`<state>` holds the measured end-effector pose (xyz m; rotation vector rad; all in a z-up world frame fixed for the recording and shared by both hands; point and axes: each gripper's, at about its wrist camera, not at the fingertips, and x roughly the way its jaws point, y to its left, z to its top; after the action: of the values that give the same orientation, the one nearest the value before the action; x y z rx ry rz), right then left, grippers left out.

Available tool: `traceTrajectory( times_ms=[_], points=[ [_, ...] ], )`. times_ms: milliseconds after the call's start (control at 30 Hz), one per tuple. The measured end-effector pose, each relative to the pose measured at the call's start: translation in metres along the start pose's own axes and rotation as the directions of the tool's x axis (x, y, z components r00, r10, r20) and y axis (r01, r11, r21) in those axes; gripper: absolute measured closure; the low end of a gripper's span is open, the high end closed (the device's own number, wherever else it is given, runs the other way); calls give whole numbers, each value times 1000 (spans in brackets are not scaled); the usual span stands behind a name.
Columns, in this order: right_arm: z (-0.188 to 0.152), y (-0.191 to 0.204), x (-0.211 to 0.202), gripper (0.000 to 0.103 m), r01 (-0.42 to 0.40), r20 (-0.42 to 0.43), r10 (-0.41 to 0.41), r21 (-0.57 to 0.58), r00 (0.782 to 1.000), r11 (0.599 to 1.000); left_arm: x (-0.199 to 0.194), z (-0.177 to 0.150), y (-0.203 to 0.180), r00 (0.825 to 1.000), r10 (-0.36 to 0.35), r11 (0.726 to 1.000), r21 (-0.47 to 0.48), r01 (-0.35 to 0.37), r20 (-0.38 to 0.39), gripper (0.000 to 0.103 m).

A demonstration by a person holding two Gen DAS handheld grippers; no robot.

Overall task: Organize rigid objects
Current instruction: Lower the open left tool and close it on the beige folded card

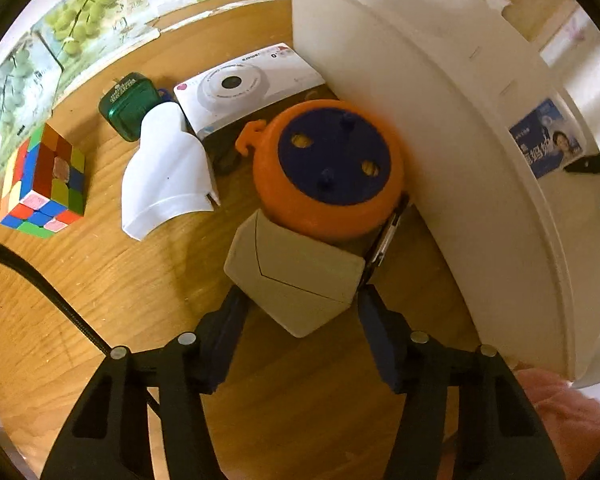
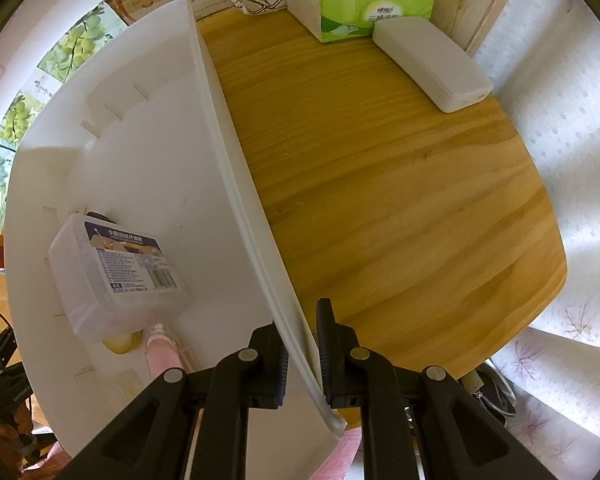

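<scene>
L gripper (image 1: 300, 300) pinches the grey faceted block (image 1: 296, 276) by the bin wall to load it, while R gripper (image 2: 302, 344) clamps white bin (image 2: 140, 160) rim steady.

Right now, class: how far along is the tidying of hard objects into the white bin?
Done: a clear plastic box already lies in the white bin. In hand: the right claw is shut on the bin's rim; the left claw straddles a grey block under an orange-and-blue round piece. Left: puzzle cube, green block, camera box, white piece.
</scene>
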<state>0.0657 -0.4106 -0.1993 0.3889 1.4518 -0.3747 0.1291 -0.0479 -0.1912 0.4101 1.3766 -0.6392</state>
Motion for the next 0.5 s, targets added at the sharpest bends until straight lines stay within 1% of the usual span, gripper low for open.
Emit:
traceTrajectory(
  times_ms=[33,67,100,333,433,500],
  points=[
    [0,0,0,90,0,-1,0,-4,1000,1000,0,-2,-1,1000,6,1000,-6,-6,4,45],
    [1,1,-2,90,-1,-1,1,-9,1000,1000,0,-3,-2,1000,10,1000,-11,-10,7,48],
    [0,2,-3,90,-1,1,1,-14,1000,1000,-1,-6,-2,1000,29,999,-17,-28,13,53],
    [8,7,-10,91,-14,6,14,-57,1000,998,-3,-15,0,998,41,998,-42,-39,42,57],
    [12,13,-10,91,-12,4,13,-82,1000,997,-1,-13,5,998,32,997,-79,-28,53,59],
    [14,16,-9,91,-15,4,16,-93,1000,996,-4,-18,9,998,39,995,-99,-33,56,60]
  ],
)
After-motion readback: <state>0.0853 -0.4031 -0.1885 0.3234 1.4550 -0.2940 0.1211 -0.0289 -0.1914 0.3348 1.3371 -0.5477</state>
